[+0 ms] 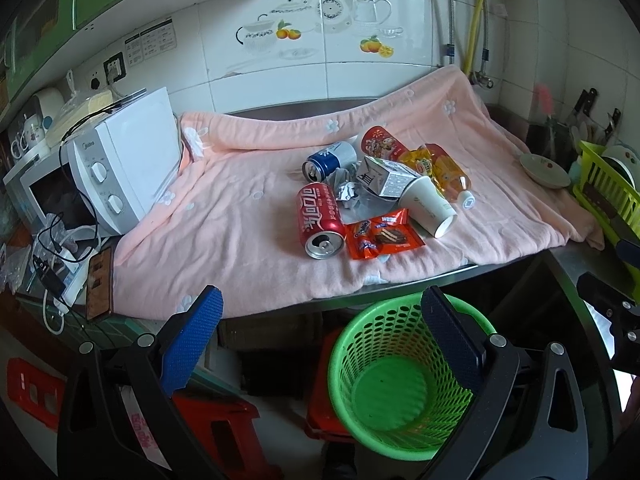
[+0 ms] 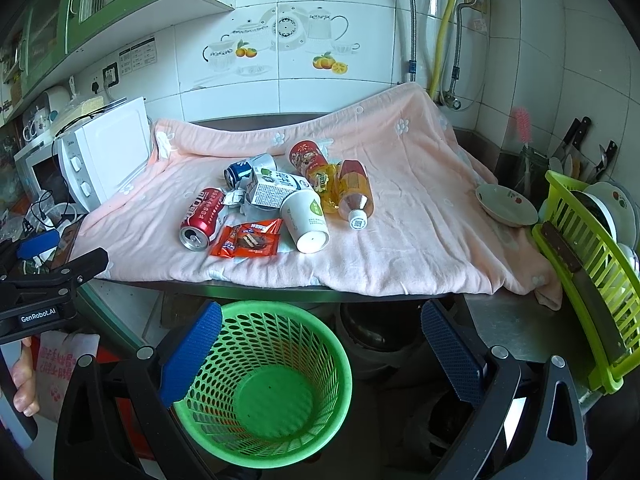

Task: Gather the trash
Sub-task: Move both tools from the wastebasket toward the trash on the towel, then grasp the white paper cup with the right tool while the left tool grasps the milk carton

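Green basket [image 2: 264, 380] sits below both spread claws, trash pile [image 2: 276, 204] beyond.

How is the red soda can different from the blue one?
The red soda can lies at the front of the pile, near the counter edge; the blue and white soda can lies farther back. The red one touches the orange snack wrapper; the blue one doesn't. Both lie on their sides, opened tops facing the cameras.

1. Pink blanket [image 2: 400, 240] dotted with white flowers.
2. Green perforated basket [image 2: 264, 384].
3. Red cola can [image 2: 202, 216], blue-and-white can [image 2: 240, 170].
4. Orange wrapper [image 2: 248, 240], white paper cup [image 2: 306, 216].
5. White microwave [image 2: 104, 148], lime dish rack [image 2: 592, 264].
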Tool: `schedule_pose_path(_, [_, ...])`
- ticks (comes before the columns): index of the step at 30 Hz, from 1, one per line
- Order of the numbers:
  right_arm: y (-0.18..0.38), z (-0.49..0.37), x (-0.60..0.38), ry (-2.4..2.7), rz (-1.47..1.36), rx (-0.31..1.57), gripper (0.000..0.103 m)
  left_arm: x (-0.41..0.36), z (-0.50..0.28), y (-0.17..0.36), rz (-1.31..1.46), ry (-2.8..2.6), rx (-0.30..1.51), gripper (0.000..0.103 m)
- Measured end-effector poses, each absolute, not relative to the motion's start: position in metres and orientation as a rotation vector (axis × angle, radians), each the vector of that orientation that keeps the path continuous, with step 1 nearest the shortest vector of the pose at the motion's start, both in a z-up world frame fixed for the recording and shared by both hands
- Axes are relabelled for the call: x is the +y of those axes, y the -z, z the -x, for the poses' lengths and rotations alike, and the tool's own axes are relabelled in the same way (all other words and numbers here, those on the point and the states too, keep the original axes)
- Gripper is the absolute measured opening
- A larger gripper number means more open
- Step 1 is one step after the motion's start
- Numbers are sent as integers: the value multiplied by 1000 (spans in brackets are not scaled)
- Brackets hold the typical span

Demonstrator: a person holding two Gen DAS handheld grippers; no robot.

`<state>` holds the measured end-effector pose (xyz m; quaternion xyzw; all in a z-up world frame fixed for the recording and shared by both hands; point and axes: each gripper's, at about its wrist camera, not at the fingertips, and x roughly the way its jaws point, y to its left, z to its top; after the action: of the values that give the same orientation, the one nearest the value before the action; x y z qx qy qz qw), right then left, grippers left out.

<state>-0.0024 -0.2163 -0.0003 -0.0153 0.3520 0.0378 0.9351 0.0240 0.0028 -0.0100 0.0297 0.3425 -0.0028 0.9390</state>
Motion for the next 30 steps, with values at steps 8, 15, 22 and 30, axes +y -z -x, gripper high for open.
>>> schedule_pose_path(8, [4, -17, -217, -109, 24, 733, 97, 10, -36, 11, -57, -16, 701, 98])
schedule_pose_path(15, [8, -43, -214, -145, 28, 748, 97, 20, -54, 12, -47, -33, 705, 98])
schedule_pose_path(22, [19, -80, -213, -190, 19, 782, 96, 31, -74, 15, -45, -35, 710, 98])
schedule_pose_path(30, [32, -128, -208, -228, 5, 823, 96, 43, -103, 17, -47, -25, 717, 98])
